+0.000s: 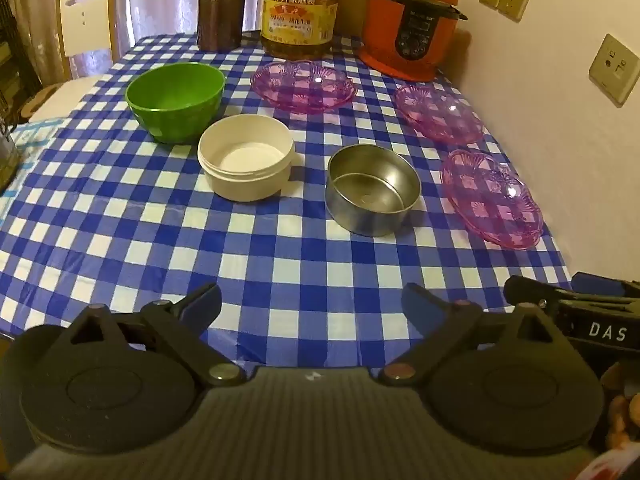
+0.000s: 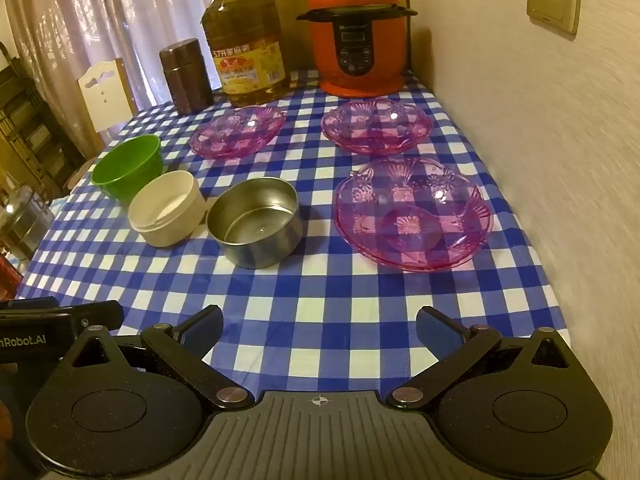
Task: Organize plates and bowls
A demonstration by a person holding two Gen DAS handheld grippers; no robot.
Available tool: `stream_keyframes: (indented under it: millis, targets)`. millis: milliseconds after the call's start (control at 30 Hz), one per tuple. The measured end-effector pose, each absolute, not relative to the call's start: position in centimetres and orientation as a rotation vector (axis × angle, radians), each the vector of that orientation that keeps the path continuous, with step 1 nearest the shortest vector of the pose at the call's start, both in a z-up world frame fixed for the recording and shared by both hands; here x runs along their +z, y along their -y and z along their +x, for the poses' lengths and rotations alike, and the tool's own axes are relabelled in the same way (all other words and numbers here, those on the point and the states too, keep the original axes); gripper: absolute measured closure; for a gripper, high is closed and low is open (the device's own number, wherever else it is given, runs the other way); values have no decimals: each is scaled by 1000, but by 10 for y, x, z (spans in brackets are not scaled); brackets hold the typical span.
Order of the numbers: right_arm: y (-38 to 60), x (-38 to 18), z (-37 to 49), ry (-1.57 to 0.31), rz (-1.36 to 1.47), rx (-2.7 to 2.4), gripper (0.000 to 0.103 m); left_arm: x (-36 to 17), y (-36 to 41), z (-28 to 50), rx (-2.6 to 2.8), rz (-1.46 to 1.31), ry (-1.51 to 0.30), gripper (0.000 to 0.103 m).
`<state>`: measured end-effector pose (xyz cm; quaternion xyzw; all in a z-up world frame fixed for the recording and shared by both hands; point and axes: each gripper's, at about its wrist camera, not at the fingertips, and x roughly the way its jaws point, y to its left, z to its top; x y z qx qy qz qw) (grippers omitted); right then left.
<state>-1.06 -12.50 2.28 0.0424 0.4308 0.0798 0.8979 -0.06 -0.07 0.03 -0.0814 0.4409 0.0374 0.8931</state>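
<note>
Three bowls stand in a diagonal row on the blue checked cloth: a green bowl [image 1: 175,100] [image 2: 128,166], a white bowl [image 1: 246,162] [image 2: 167,208] and a steel bowl [image 1: 372,194] [image 2: 256,220]. Three clear pink plates lie apart: one at the back [image 1: 304,85] [image 2: 238,130], one toward the wall [image 1: 439,113] [image 2: 376,125], one nearest on the right [image 1: 491,198] [image 2: 412,212]. My left gripper [image 1: 312,304] hangs open over the near cloth, nothing between its fingers. My right gripper [image 2: 320,326] is open and empty too, short of the nearest plate.
At the table's back stand a brown canister [image 1: 221,10], a large oil bottle [image 1: 300,8] and a red pressure cooker [image 1: 410,20]. A wall [image 2: 540,140] runs along the right edge. A white chair [image 1: 86,20] stands at the far left.
</note>
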Motion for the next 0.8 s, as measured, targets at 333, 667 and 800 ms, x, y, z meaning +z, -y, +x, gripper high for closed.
stream_keyframes:
  millis: [333,667,800]
  targets:
    - [126,25,-13,-886,86,166,1,4,3,-7,53,-171,-909,11]
    - [126,24,-12,-886,88,166,1,6,-5,-6,46,-175,-911,11]
    - [126,24,-13,-887,88,168,1,6,-3,-7,45,-171,-912,11]
